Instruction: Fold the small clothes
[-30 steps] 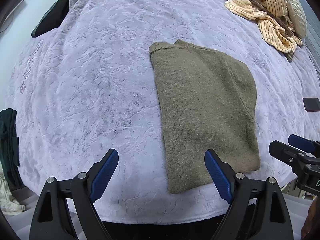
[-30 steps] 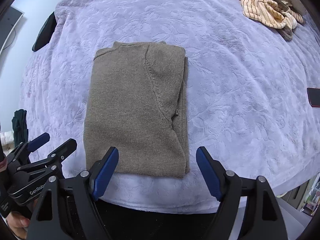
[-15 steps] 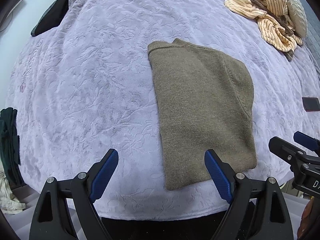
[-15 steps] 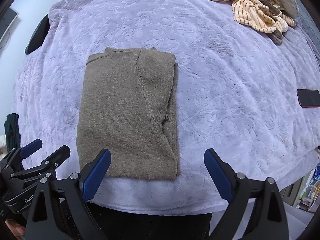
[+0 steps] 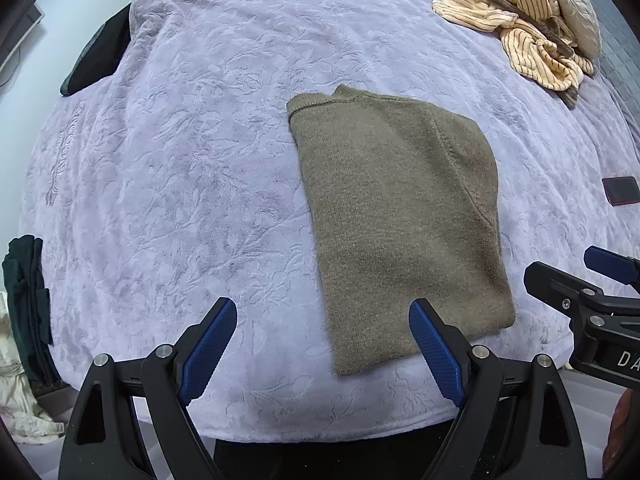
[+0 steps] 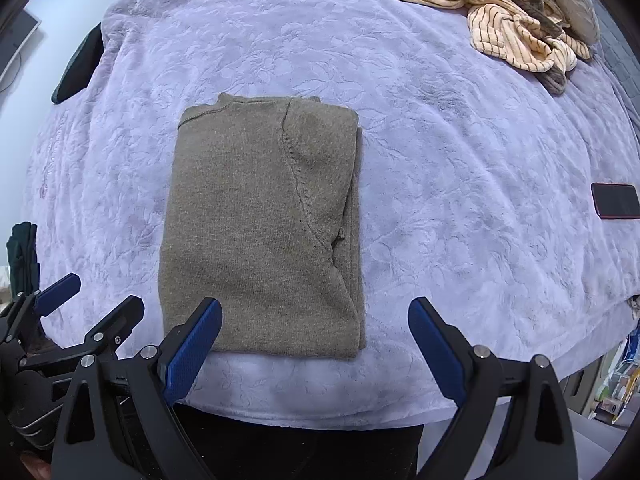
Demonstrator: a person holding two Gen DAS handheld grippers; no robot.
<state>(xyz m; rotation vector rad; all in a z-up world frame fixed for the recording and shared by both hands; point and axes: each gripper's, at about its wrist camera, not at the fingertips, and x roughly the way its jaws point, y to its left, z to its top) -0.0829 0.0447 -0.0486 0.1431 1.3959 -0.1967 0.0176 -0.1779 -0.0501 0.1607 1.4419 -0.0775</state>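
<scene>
1. While both tools hover over the bed's (image 6: pixel 460 152) near edge, the olive knit sweater (image 6: pixel 260 232) lies folded lengthwise on the lilac blanket, long axis running away from the person.
2. The right hand-held gripper (image 6: pixel 314 344) stands over the sweater's near hem, jaws wide and holding nothing, having just been opening.
3. The left hand-held gripper (image 5: pixel 322 344) is spread, empty, straddling the hem's left corner; both are about equally near.

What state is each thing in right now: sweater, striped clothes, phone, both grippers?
Olive sweater: folded into a rectangle, lying flat on the blanket.
Striped clothes: crumpled, unfolded, at the far corner.
Phone: lying flat, screen dark.
Left gripper: open, empty.
Right gripper: fingers just opened wider, nothing gripped.
</scene>
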